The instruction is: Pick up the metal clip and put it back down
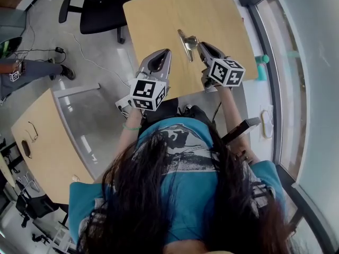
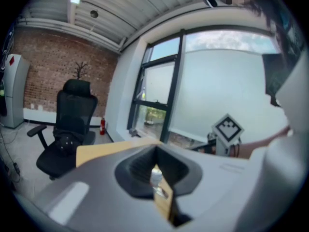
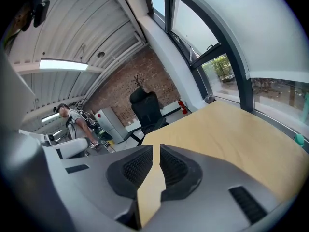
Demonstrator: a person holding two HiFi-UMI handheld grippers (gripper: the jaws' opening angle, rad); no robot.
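The metal clip (image 1: 186, 44) lies flat on the light wooden table (image 1: 159, 15), near its front half. My right gripper (image 1: 201, 47) is just to the right of the clip, its tips close beside it; whether they touch I cannot tell. Its jaws are shut with nothing between them (image 3: 156, 150), only bare table (image 3: 231, 129) showing ahead. My left gripper (image 1: 167, 53) hovers at the table's near edge, left of the clip and apart from it. Its jaws (image 2: 156, 151) are shut and hold nothing; a small silvery piece (image 2: 155, 177) shows through the slit behind them.
A black office chair (image 1: 103, 7) stands beyond the table's far left corner. A second wooden table (image 1: 37, 142) is at the left, with a person (image 1: 32, 67) standing near it. A glass window wall (image 1: 296, 62) runs along the right, a teal object (image 1: 262, 61) on its sill.
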